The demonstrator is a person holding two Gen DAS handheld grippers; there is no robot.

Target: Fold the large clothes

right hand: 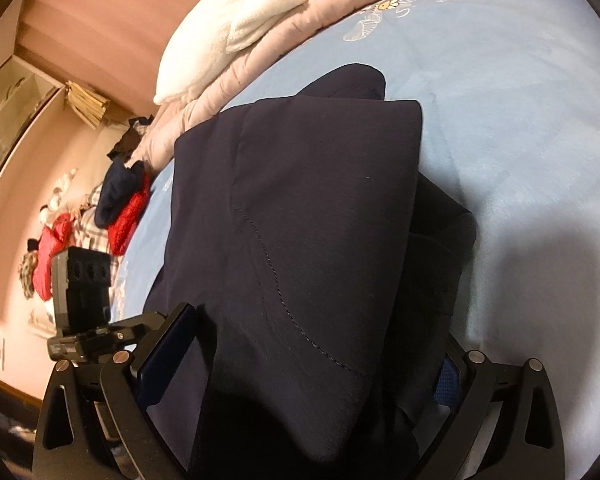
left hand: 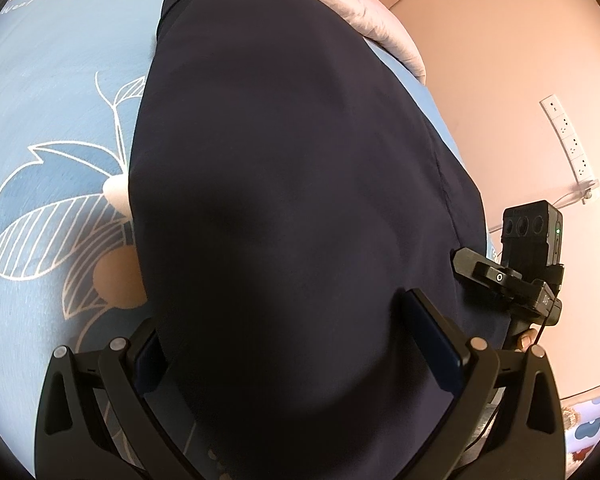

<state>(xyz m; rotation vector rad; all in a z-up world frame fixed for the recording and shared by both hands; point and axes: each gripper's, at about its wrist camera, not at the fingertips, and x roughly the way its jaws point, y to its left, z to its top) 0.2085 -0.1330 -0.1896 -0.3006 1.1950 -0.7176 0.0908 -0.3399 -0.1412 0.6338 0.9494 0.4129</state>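
In the left wrist view, the dark navy garment (left hand: 292, 184) fills the centre of the frame on the blue bedsheet (left hand: 52, 100); the left gripper (left hand: 292, 344) is spread wide with the cloth lying between its fingers. In the right wrist view, the right gripper (right hand: 320, 344) likewise gapes around the folded garment (right hand: 300, 208), with a white blanket (right hand: 236, 20) at upper left.

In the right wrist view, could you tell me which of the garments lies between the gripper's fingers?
The dark navy garment spread on the blue bedsheet; the right gripper straddles its near edge. The red clothes and the white fleece lie far off.
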